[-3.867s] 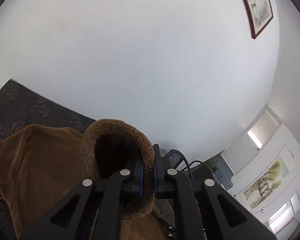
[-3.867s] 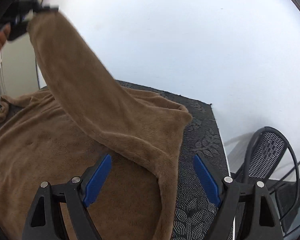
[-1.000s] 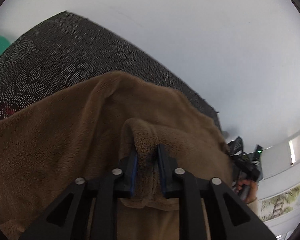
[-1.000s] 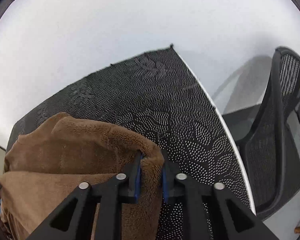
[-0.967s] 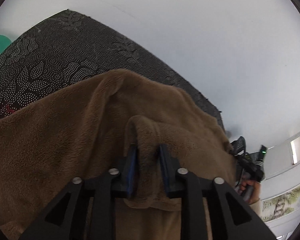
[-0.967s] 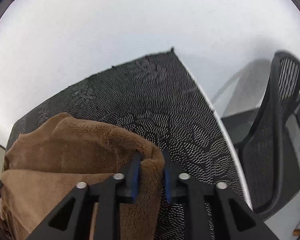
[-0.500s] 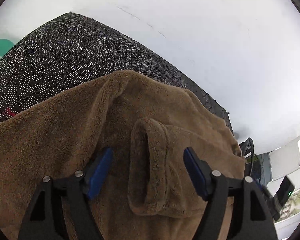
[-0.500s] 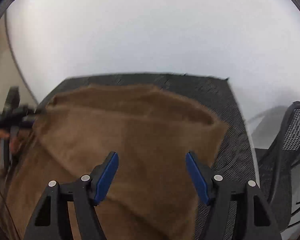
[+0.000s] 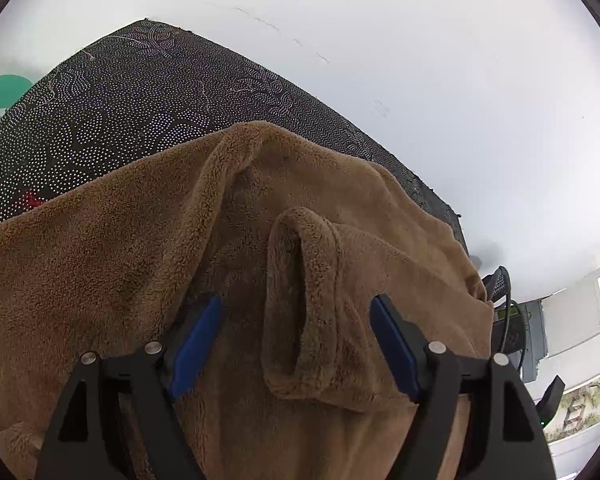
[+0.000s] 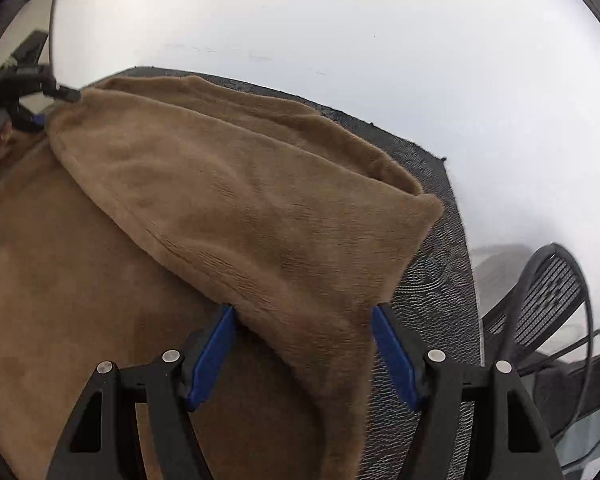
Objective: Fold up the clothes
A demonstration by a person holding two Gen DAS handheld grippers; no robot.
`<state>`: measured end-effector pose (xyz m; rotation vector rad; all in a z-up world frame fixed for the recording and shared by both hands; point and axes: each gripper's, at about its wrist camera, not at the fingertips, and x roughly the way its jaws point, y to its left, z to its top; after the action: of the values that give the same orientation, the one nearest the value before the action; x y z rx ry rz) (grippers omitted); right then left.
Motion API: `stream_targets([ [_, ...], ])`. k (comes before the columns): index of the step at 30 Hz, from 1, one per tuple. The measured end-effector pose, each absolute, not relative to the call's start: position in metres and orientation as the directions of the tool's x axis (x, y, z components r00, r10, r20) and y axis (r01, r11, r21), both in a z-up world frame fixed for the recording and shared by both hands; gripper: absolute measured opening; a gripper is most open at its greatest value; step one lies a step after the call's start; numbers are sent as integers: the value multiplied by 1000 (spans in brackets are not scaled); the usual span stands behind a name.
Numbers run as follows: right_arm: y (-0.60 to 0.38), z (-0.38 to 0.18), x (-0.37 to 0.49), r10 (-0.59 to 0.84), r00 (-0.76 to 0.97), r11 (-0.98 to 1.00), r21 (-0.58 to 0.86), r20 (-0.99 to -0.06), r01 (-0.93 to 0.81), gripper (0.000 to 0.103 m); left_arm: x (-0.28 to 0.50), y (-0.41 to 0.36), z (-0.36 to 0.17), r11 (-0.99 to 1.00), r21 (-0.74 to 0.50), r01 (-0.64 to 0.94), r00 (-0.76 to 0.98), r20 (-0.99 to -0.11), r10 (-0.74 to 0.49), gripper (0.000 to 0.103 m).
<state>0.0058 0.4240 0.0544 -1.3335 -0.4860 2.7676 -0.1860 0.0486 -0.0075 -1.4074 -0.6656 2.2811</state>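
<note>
Brown fleece garment (image 9: 308,312) lies loose between left claw (image 9: 296,344).

Left gripper (image 9: 296,344) wide apart around a brown fleece cuff (image 9: 300,304) on dotted mat (image 9: 140,96)

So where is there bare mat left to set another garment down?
Bare dark dotted mat lies beyond the brown fleece garment up to its far edge, plus a strip beside the folded sleeve. Everywhere nearer is covered in fleece.
</note>
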Motion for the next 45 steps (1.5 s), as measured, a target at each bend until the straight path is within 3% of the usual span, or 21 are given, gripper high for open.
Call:
stream_targets([
  [4,414,50,1,130,-648,-925,-327,-751,193,68,-189,57,-7,-833,-549,-66,-427,-739,521,82],
  [6,407,44,0,156,-639,-900,-375,-753,223,51,-190,57,-7,-837,-544,-64,-424,-744,516,82],
  [7,404,42,-1,170,-634,-890,-394,-754,230,48,-190,55,-7,-838,-542,-63,-423,-746,514,82],
  [8,407,42,-4,188,-629,-893,-397,-755,210,37,-191,55,-7,-840,-539,-62,-424,-748,511,82],
  [9,410,42,-6,212,-623,-895,-405,-753,186,17,-191,55,-7,-843,-535,-61,-425,-750,507,82],
  [10,416,43,-7,248,-618,-895,-421,-746,150,11,-191,56,-7,-847,-528,-61,-428,-752,500,82],
  [15,445,69,9,258,-650,-938,-347,-715,9,11,-178,69,-2,-881,-461,-105,-428,-779,458,82],
  [19,455,66,17,251,-628,-943,-334,-737,15,11,-167,81,-5,-889,-431,-155,-385,-802,456,82],
  [22,463,56,15,220,-605,-954,-297,-765,29,12,-163,83,-3,-905,-389,-172,-391,-816,426,82],
  [25,466,54,15,183,-612,-966,-258,-770,36,28,-161,75,-1,-901,-406,-152,-387,-814,432,82],
  [27,466,64,22,151,-647,-975,-222,-747,29,69,-162,68,1,-893,-427,-139,-394,-804,446,82],
  [29,466,77,29,120,-687,-984,-177,-717,13,80,-162,62,2,-885,-449,-128,-400,-793,460,82],
  [38,474,119,25,-74,-746,-981,183,-662,-65,80,-159,76,3,-861,-475,-184,-396,-765,507,80],
  [39,473,120,19,-88,-744,-975,210,-663,-71,80,-159,81,0,-864,-466,-191,-385,-774,503,69],
  [40,469,118,14,-93,-738,-973,219,-668,-76,80,-158,85,-2,-869,-455,-196,-375,-784,495,51],
  [42,460,109,3,-81,-716,-977,199,-693,-82,80,-154,87,-5,-885,-420,-200,-369,-805,465,36],
  [45,447,90,-9,-42,-666,-987,133,-745,-86,80,-147,80,-1,-884,-423,-201,-374,-801,468,31],
])
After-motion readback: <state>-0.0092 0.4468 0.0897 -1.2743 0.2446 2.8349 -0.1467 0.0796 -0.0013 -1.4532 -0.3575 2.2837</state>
